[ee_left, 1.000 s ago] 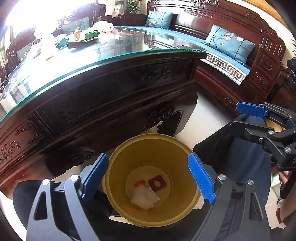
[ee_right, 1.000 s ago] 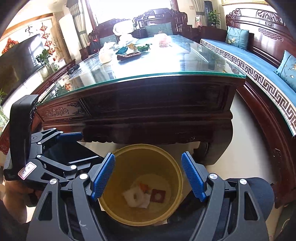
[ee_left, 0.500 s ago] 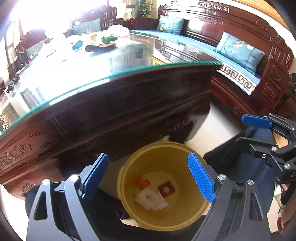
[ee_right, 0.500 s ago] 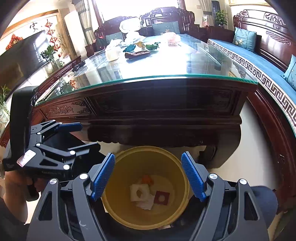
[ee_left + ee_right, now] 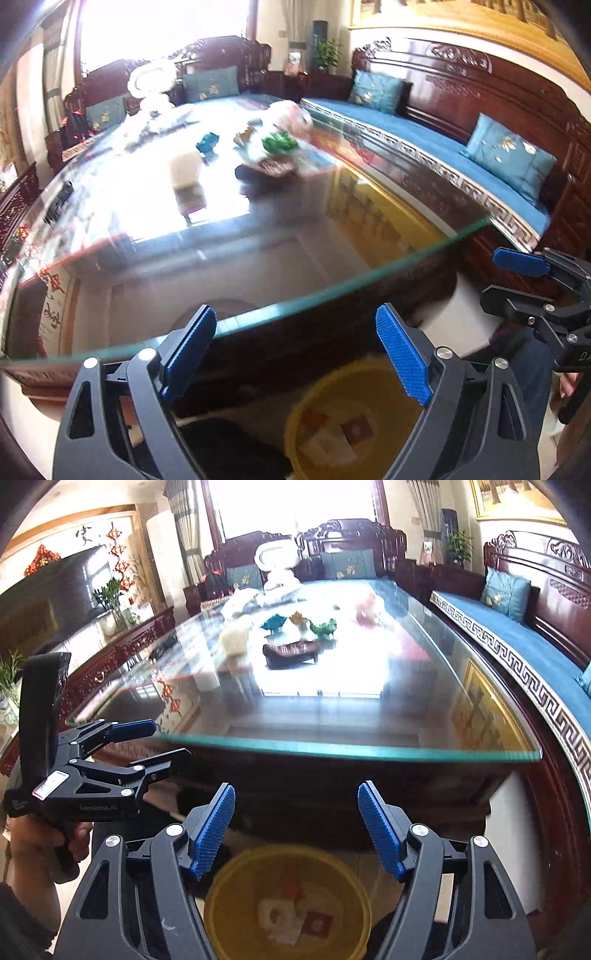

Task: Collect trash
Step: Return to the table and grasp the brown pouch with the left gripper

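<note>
Both grippers, the left gripper (image 5: 295,354) and the right gripper (image 5: 296,827), hang empty with jaws spread above a yellow bin (image 5: 364,901) on the floor (scraps already lie inside). More litter, including a green wrapper (image 5: 324,627), sits far across the glass table (image 5: 332,716). The next pickup likely calls for a long, level reach, closing only once the pads straddle the piece.

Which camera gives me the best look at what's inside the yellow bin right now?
The right wrist view: the yellow bin sits almost whole between the open gripper fingers, with white paper and a red square visible, though blurred. The left wrist view shows the bin partly cut off behind its right finger.
</note>
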Demonstrator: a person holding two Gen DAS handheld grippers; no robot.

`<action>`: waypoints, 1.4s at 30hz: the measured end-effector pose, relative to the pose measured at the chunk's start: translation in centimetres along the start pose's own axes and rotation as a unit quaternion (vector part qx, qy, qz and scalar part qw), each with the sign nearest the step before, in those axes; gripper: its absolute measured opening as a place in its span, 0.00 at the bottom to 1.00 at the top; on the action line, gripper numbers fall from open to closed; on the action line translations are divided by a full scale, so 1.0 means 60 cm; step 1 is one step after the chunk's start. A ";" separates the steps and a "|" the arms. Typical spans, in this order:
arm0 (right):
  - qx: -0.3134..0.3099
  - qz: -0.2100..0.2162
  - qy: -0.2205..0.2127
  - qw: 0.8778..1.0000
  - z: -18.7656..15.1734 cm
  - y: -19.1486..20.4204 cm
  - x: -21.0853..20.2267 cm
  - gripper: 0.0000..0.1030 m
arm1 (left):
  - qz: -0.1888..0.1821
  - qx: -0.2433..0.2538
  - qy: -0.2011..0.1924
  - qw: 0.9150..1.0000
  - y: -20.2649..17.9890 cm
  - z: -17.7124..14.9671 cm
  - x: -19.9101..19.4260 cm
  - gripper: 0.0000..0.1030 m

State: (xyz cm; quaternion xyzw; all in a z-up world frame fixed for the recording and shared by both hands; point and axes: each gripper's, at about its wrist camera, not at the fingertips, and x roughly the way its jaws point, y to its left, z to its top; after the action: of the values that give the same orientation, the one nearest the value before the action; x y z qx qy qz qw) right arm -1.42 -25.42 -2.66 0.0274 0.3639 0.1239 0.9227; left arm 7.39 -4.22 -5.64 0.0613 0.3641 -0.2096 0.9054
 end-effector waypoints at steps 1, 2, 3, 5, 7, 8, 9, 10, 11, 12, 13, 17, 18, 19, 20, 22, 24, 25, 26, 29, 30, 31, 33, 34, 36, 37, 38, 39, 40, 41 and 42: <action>-0.001 0.003 -0.002 1.000 0.014 0.000 0.007 0.66 | 0.000 -0.003 -0.004 1.000 0.005 0.010 0.000 0.87; -0.001 0.003 -0.002 1.000 0.026 -0.001 0.015 0.66 | 0.001 -0.008 -0.008 1.000 0.013 0.024 0.003 0.87; -0.001 0.005 -0.003 1.000 0.038 -0.001 0.022 0.66 | 0.003 -0.012 -0.011 1.000 0.019 0.034 0.006 0.87; -0.003 0.008 -0.005 1.000 0.063 -0.002 0.038 0.66 | 0.007 -0.017 -0.017 1.000 0.032 0.059 0.014 0.89; -0.003 0.010 -0.009 1.000 0.087 -0.005 0.052 0.66 | 0.014 -0.021 -0.021 0.999 0.043 0.079 0.022 0.90; -0.002 0.009 -0.009 1.000 0.097 -0.007 0.059 0.65 | 0.015 -0.023 -0.022 0.999 0.049 0.091 0.028 0.90; -0.001 0.009 -0.009 1.000 0.107 -0.010 0.067 0.65 | 0.018 -0.027 -0.023 0.999 0.056 0.103 0.035 0.91; 0.001 0.011 -0.011 1.000 0.114 -0.012 0.071 0.65 | 0.020 -0.032 -0.025 0.999 0.062 0.111 0.040 0.91; 0.003 0.013 -0.011 1.000 0.122 -0.016 0.077 0.65 | 0.020 -0.037 -0.026 0.999 0.068 0.116 0.045 0.92; 0.004 0.015 -0.011 1.000 0.130 -0.019 0.083 0.65 | 0.020 -0.042 -0.025 0.999 0.074 0.123 0.052 0.92; 0.004 0.017 -0.011 1.000 0.136 -0.020 0.088 0.65 | 0.019 -0.047 -0.025 0.998 0.078 0.130 0.060 0.92; 0.006 0.022 -0.008 1.000 0.151 -0.031 0.108 0.65 | 0.018 -0.058 -0.018 0.998 0.093 0.148 0.092 0.92; 0.007 0.024 -0.007 1.000 0.155 -0.036 0.115 0.65 | 0.017 -0.059 -0.016 0.998 0.094 0.153 0.100 0.92; 0.009 0.024 -0.006 1.000 0.157 -0.039 0.120 0.65 | 0.017 -0.060 -0.014 0.998 0.095 0.158 0.108 0.92; 0.010 0.026 -0.005 1.000 0.158 -0.044 0.125 0.65 | 0.016 -0.062 -0.013 0.998 0.096 0.164 0.117 0.92; 0.012 0.029 -0.002 1.000 0.163 -0.051 0.137 0.65 | 0.016 -0.063 -0.013 0.998 0.094 0.171 0.131 0.92; 0.011 0.032 -0.001 0.999 0.167 -0.057 0.147 0.65 | 0.024 -0.060 -0.009 0.998 0.092 0.181 0.149 0.92; 0.012 0.033 0.000 0.999 0.169 -0.060 0.152 0.65 | 0.029 -0.059 -0.007 0.998 0.090 0.185 0.158 0.92; 0.013 0.033 -0.001 0.999 0.173 -0.065 0.156 0.65 | 0.033 -0.059 -0.005 0.998 0.090 0.190 0.167 0.92; 0.018 0.034 -0.003 0.999 0.181 -0.075 0.165 0.65 | 0.037 -0.067 0.008 0.997 0.095 0.207 0.200 0.92; 0.021 0.035 -0.004 0.999 0.182 -0.080 0.168 0.65 | 0.035 -0.070 0.012 0.997 0.097 0.214 0.211 0.92; 0.023 0.036 -0.004 0.999 0.182 -0.084 0.170 0.65 | 0.032 -0.071 0.015 0.997 0.097 0.220 0.220 0.92; 0.026 0.037 -0.004 0.999 0.183 -0.092 0.173 0.65 | 0.025 -0.076 0.022 0.997 0.097 0.232 0.240 0.92; 0.027 0.037 -0.003 0.999 0.184 -0.095 0.175 0.65 | 0.022 -0.076 0.025 0.997 0.095 0.237 0.247 0.92; 0.028 0.038 -0.003 0.999 0.185 -0.101 0.178 0.65 | 0.022 -0.073 0.028 0.997 0.090 0.247 0.261 0.92; 0.029 0.038 -0.002 0.999 0.186 -0.104 0.180 0.65 | 0.028 -0.069 0.031 0.997 0.086 0.252 0.269 0.92; 0.030 0.038 -0.003 0.999 0.186 -0.106 0.181 0.65 | 0.034 -0.065 0.034 0.997 0.084 0.257 0.275 0.92; 0.030 0.039 -0.003 0.999 0.187 -0.109 0.181 0.65 | 0.041 -0.062 0.037 0.997 0.082 0.261 0.282 0.92; 0.031 0.039 -0.003 0.999 0.187 -0.111 0.182 0.65 | 0.045 -0.060 0.041 0.996 0.080 0.262 0.288 0.92; 0.031 0.039 -0.004 0.999 0.187 -0.113 0.182 0.65 | 0.049 -0.060 0.044 0.996 0.079 0.264 0.293 0.92; 0.032 0.039 -0.004 0.999 0.187 -0.116 0.183 0.65 | 0.051 -0.062 0.047 0.996 0.080 0.264 0.298 0.92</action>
State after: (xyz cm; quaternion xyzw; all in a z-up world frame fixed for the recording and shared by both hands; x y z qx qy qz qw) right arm 15.39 -28.96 -2.68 0.0716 0.3626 0.1483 0.9173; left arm 31.05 -10.03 -6.56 0.0331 0.4152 -0.1368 0.8988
